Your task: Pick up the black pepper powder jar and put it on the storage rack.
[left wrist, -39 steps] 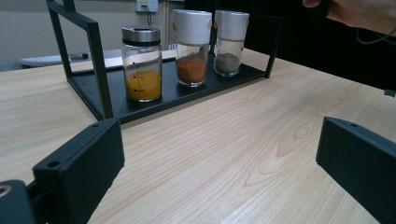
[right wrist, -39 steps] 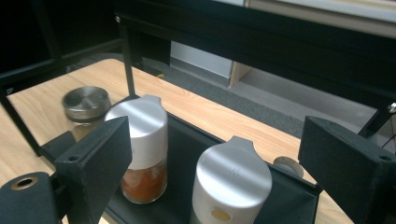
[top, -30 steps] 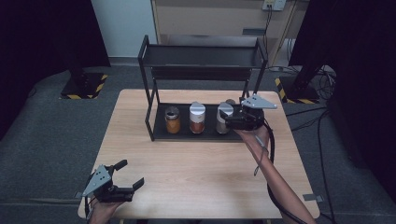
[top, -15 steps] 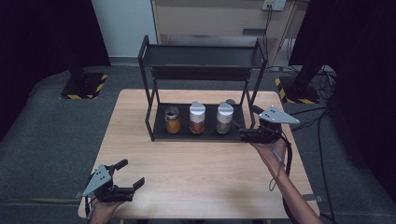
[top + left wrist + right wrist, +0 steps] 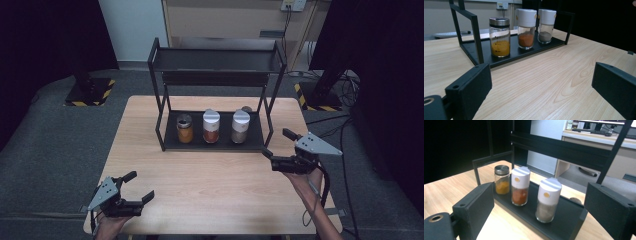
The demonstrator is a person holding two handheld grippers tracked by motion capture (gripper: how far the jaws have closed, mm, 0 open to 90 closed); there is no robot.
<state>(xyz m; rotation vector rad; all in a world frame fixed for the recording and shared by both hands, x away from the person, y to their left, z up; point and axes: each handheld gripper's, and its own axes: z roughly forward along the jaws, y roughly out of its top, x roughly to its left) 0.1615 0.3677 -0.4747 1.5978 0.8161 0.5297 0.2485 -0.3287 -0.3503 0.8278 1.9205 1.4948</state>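
**Right claw nearest the grey jar, both claws empty**

Currently the right gripper (image 5: 274, 144) sat off the rack's (image 5: 215, 145) right front corner, jaws wide apart, nothing between them. Its own view looked along the bottom shelf: grey-powder jar (image 5: 548, 200) nearest and roughly centred between the jaws, red-powder jar (image 5: 520, 186) next, yellow-powder jar (image 5: 502, 179) farthest. All three stood upright in one row, long axes vertical, close but not touching. So the grey jar lay ahead of the claw, up and to the left in the high view. The rack's right front post may have crowded the approach; hard to tell from this angle. The left gripper (image 5: 141, 187) was well apart at the table's (image 5: 210, 185) near left corner, jaws open, empty. Right hand clearly nearer.
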